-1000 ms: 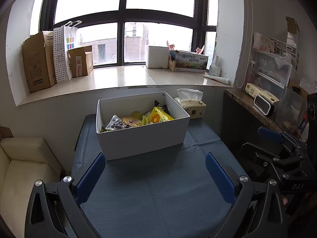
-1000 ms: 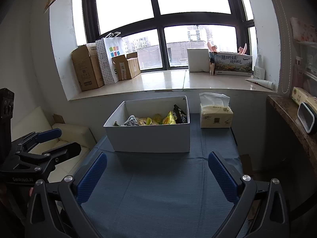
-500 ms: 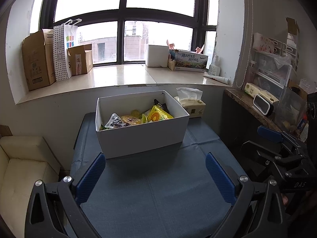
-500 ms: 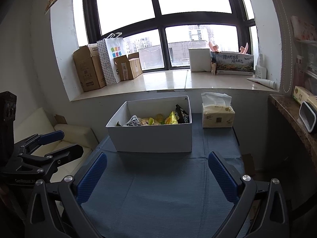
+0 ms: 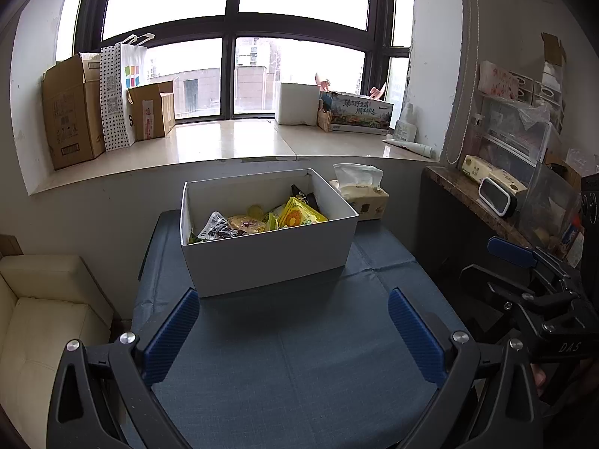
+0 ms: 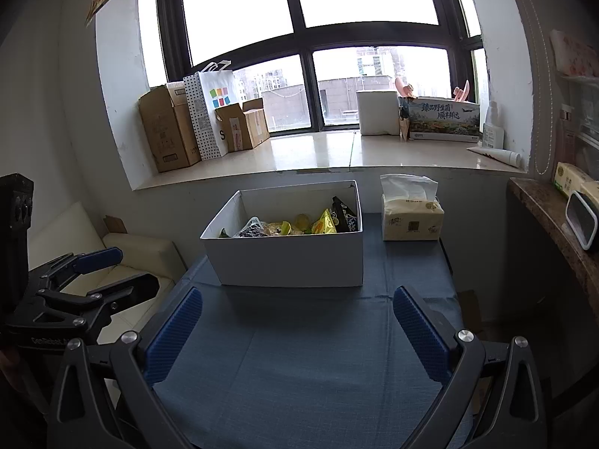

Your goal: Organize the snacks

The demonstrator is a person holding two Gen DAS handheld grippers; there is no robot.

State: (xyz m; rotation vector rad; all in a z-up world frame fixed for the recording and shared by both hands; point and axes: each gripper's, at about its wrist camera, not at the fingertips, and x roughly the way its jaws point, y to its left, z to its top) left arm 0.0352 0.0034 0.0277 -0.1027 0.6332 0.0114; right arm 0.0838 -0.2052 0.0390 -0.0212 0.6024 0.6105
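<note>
Snacks (image 5: 262, 220) sit piled in the white box (image 5: 269, 258) on the table (image 5: 299, 355); likely light, crinkly, slippery packets, so I'd pinch a sealed edge. My left gripper (image 5: 295, 333) and right gripper (image 6: 299, 333) hover short of it, fingers spread, empty.

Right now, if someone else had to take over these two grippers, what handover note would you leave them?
Left gripper: open, empty, short of the box.
Right gripper: open, empty, also short of the box.
White box sits on the blue table cover, tissue pack beside it on the right.
Snacks are loose in the box: yellow packet, black packet, clear-wrapped dark one, others partly hidden.
Done: nothing visible; no snack lies outside the box.
Left: all the sorting. The yellow packet on top looks like the easiest first pick.
</note>
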